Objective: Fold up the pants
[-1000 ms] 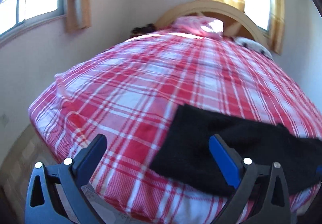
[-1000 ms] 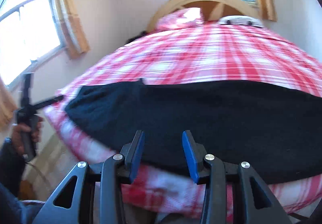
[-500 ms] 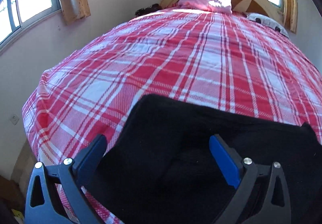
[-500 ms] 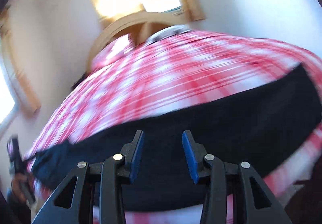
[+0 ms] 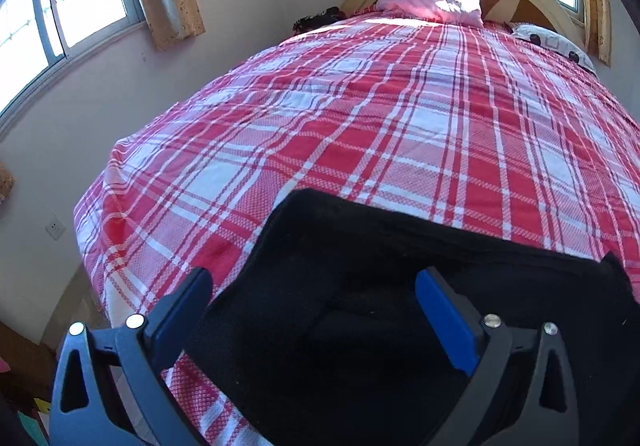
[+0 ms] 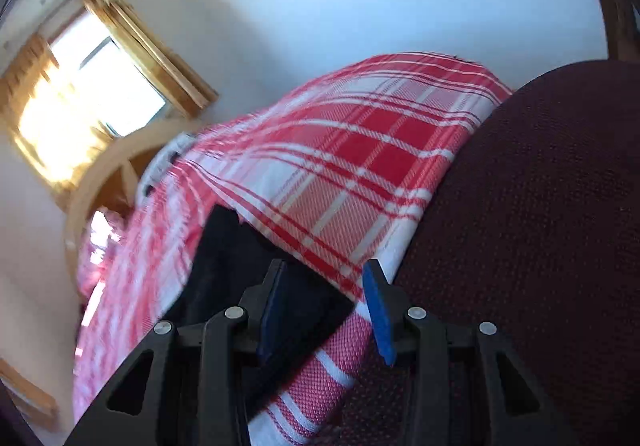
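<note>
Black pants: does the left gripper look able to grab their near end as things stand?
Probably yes: the left gripper is open wide, the black pants lie flat on the plaid bedspread right between its fingers, and nothing blocks them.

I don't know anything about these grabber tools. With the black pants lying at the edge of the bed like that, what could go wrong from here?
The left gripper is open over the black pants, which lie on the plaid sheet; closing low might pinch the sheet too and drag it.

The right gripper is tilted, with both pants and sheet edge between its open fingers, so it might catch the sheet instead.

The pants lie near the bed's edge, so a tug might pull them off.
</note>
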Motion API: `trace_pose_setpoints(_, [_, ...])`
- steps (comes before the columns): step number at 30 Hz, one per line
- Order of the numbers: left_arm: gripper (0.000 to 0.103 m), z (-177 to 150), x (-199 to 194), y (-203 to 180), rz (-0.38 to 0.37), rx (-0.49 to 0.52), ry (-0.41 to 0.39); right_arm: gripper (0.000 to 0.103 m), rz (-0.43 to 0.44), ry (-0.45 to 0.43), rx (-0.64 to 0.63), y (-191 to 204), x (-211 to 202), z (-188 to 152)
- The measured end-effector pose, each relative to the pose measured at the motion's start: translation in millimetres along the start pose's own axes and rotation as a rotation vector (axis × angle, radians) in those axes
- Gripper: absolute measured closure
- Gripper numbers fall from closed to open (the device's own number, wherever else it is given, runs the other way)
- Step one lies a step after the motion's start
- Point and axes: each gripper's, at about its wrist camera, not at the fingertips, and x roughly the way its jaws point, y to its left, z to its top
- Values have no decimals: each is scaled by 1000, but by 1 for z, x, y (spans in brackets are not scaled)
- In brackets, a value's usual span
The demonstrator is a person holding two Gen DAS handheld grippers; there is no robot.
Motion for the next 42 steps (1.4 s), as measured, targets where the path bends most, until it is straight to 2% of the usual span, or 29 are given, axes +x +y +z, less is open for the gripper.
trace_pose_setpoints(3, [0,5,-16,-8,-42,-16,-37,53,82,47,8,-10,10,8])
trace_pose_setpoints(6, [0,7,-29,-18,-70,3,-63,52,76,91,-37,-6,28,12])
trace_pose_setpoints(8, [0,6,-33,-22,-65,23,-68,52,110,150,-35,-3,39,10])
trace_pose_setpoints(14, [0,2,-31,-20,-83,-7,-36,44,0,258,-215,25,51,0])
trace_pose_setpoints(17, [0,-2,-32,-22,-104,-13,-27,44,28,317,-190,29,47,-6])
trace_pose_setpoints(19, [0,-4,-34,-24,-112,-6,-29,45,55,326,-191,30,46,-9])
trace_pose_setpoints(21, [0,-5,-35,-26,-128,0,-27,50,83,320,-192,31,45,-14])
trace_pose_setpoints(23, [0,-7,-37,-27,-143,2,-26,65,50,282,-180,29,44,-17])
trace_pose_setpoints(24, [0,-7,-38,-26,-149,0,-27,87,52,262,-145,24,44,-18])
trace_pose_setpoints(25, [0,-8,-39,-26,-156,-1,-29,93,88,250,-71,15,45,-18])
trace_pose_setpoints(28, [0,-8,-42,-22,-165,1,-40,93,164,195,22,3,45,-19])
trace_pose_setpoints(32, [0,-9,-43,-10,-142,-13,-62,93,222,159,8,17,29,-22])
trace_pose_setpoints(34, [0,-10,-42,-5,-141,-22,-62,93,244,111,-88,45,10,-21])
trace_pose_setpoints(36, [0,-11,-38,-2,-150,-33,-48,93,251,80,-243,86,-9,-27])
trace_pose_setpoints(40, [0,-16,-35,-2,-178,-36,-35,93,343,95,-475,161,-34,-57])
trace_pose_setpoints(42, [0,-18,-36,-4,-194,-25,-38,93,371,106,-552,182,-44,-74])
